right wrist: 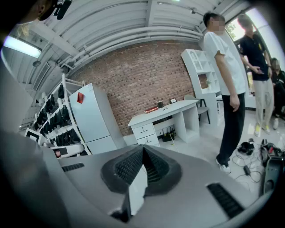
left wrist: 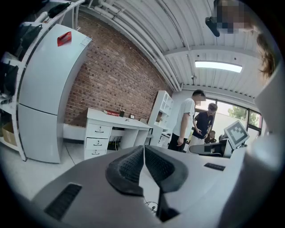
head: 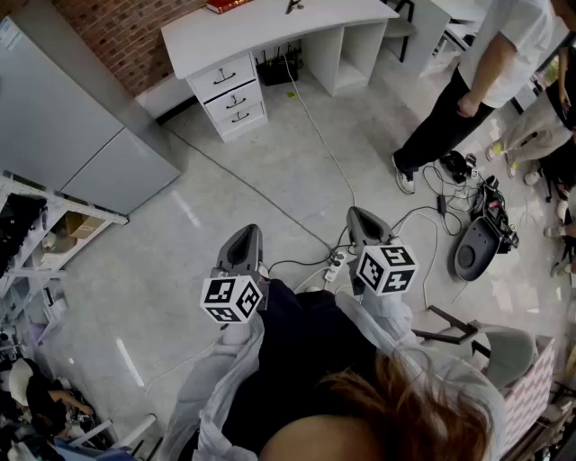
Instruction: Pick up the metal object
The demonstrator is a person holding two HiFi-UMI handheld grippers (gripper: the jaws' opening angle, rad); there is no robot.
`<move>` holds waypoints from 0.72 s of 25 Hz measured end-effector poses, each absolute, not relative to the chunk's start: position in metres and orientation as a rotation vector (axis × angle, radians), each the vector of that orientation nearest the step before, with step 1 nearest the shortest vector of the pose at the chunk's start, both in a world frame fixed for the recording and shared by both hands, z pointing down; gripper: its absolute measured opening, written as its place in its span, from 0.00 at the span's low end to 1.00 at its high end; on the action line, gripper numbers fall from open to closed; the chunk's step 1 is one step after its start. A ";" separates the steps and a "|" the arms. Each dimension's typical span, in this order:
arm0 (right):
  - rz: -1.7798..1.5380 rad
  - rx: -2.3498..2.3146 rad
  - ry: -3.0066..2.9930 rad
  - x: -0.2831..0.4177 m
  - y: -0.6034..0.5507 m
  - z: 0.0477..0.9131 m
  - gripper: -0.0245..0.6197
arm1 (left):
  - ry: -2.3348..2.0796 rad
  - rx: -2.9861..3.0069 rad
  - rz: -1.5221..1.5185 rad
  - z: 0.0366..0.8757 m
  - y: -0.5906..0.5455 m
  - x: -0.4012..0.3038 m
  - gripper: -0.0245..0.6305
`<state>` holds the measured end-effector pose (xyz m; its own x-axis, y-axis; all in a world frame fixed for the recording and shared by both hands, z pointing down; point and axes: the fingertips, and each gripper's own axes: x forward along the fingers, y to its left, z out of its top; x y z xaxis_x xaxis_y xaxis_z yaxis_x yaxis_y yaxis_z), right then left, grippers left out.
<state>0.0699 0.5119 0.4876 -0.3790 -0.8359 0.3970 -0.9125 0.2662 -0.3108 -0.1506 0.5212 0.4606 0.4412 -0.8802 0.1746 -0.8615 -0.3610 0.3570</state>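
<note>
We are standing on the pale floor, well apart from the white desk, so we are judging that walking over comes first, stepping round the cable on the way. We are holding the left tongs and right tongs near our chest, both closed tight on nothing. We are not making out the metal object for certain; the small dark item on the desk may be it.

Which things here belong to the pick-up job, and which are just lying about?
Job: left gripper, right gripper, both shut, empty; no metal object identifiable.
Lying about: white desk, red book, power strip, floor cables, fridge.
</note>
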 end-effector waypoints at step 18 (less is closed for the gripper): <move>0.612 1.622 -2.461 0.069 0.547 0.457 0.05 | -1.578 2.303 -0.104 0.441 0.569 -0.161 0.07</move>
<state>0.0686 0.5465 0.4572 -0.4133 -0.8504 0.3255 -0.9038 0.3397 -0.2602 -0.1608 0.5693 0.4406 0.3782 -0.9162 0.1328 -0.8908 -0.3210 0.3217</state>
